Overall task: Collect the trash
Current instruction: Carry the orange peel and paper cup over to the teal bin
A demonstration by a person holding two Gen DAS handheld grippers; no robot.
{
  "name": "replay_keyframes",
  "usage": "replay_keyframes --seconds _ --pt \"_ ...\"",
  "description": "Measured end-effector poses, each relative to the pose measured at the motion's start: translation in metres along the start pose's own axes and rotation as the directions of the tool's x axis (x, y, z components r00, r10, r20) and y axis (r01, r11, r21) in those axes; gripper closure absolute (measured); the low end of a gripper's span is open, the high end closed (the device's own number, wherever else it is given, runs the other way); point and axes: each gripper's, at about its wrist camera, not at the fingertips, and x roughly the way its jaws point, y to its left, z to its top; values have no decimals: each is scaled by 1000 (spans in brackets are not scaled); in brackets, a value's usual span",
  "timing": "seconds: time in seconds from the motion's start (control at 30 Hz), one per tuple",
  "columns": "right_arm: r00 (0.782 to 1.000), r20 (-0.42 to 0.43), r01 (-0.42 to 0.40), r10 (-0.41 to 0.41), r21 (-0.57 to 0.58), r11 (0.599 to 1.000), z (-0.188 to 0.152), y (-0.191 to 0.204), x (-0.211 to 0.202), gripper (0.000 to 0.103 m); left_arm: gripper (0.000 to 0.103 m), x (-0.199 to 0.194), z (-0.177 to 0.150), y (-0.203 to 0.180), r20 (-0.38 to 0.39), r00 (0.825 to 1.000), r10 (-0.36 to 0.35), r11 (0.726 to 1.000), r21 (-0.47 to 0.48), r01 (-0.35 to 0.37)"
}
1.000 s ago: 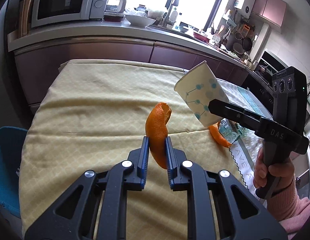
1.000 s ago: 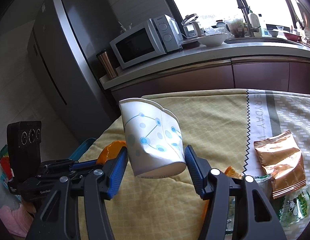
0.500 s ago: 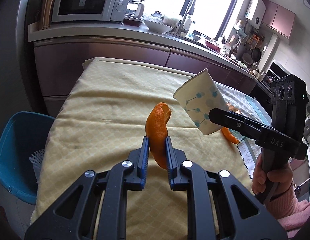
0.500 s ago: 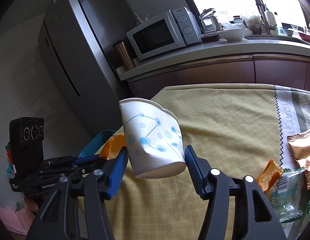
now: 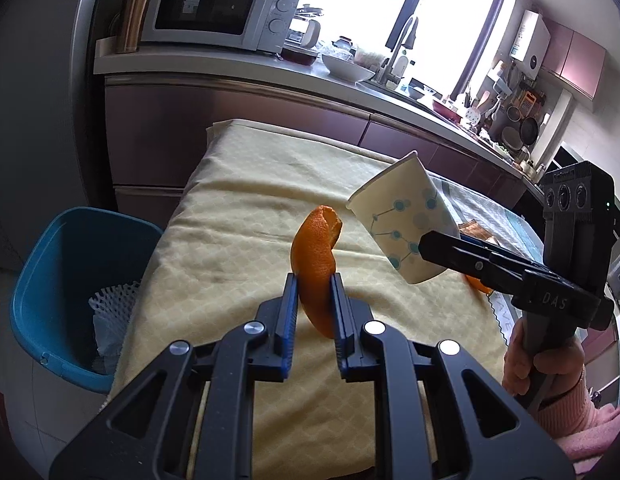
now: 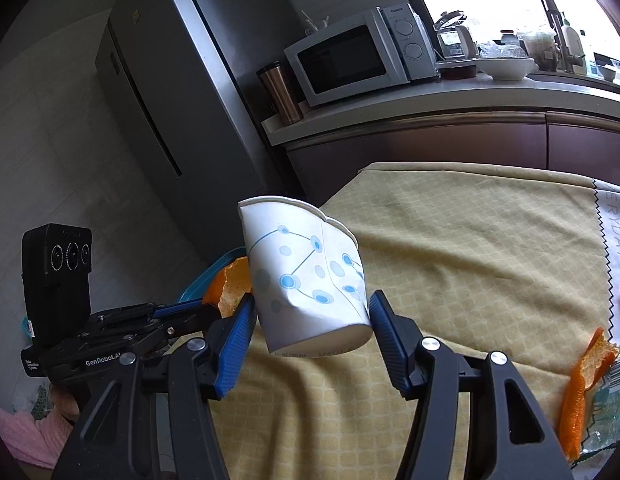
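Observation:
My left gripper (image 5: pixel 313 292) is shut on a curled orange peel (image 5: pixel 315 256) and holds it above the yellow tablecloth (image 5: pixel 238 208). My right gripper (image 6: pixel 310 316) is shut on a dented white paper cup with blue dots (image 6: pixel 306 276), held tilted above the cloth; the cup also shows in the left wrist view (image 5: pixel 401 220). The peel shows in the right wrist view (image 6: pixel 230 284), just left of the cup. A blue trash bin (image 5: pixel 70 280) with white netting inside stands on the floor left of the table. Another orange peel (image 6: pixel 581 388) lies on the cloth at the right.
A kitchen counter (image 5: pixel 270 76) with a microwave (image 5: pixel 218 8) and a copper tumbler (image 5: pixel 136 12) runs behind the table. A grey fridge (image 6: pixel 162 92) stands left of it. A clear plastic wrapper (image 6: pixel 613 400) lies by the second peel.
Both grippers have swung left toward the table's left end with their loads still held. The blue bin has come into the left wrist view.

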Motion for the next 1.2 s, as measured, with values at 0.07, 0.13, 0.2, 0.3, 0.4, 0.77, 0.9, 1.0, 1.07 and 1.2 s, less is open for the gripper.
replay_keyframes --seconds 0.07,0.13,0.2,0.3,0.4,0.77,0.9,1.0,1.07,1.2 --pt "1000 -5 -8 8 -7 1000 1 5 4 47 87 -4 -1 5 7 1000 6 1000 -9 -6" --pt "1000 -12 -18 18 -14 1000 2 9 8 47 87 -8 0 10 15 1000 15 1000 -17 -14" --pt "999 -19 -30 30 -20 999 3 13 13 47 87 -13 0 15 23 999 24 999 -26 -23" --pt "999 -29 -44 43 -31 999 5 20 19 47 86 -19 1 23 35 999 40 998 -40 -38" --pt "998 -40 -59 58 -48 997 7 28 26 47 87 -25 0 33 44 997 58 997 -60 -55" --pt "990 -92 -113 103 -103 988 14 55 55 47 87 -43 -1 70 76 989 127 985 -127 -116" --pt "986 -115 -134 120 -123 983 18 65 67 47 87 -48 -1 84 82 985 153 979 -152 -140" --pt "982 -132 -150 132 -136 979 19 73 76 47 87 -53 -1 93 85 981 176 973 -170 -159" --pt "980 -141 -159 138 -148 976 20 79 81 47 87 -55 -1 101 87 978 191 968 -182 -173" --pt "977 -155 -170 143 -175 970 25 91 93 47 87 -60 -2 117 90 972 217 958 -212 -195"
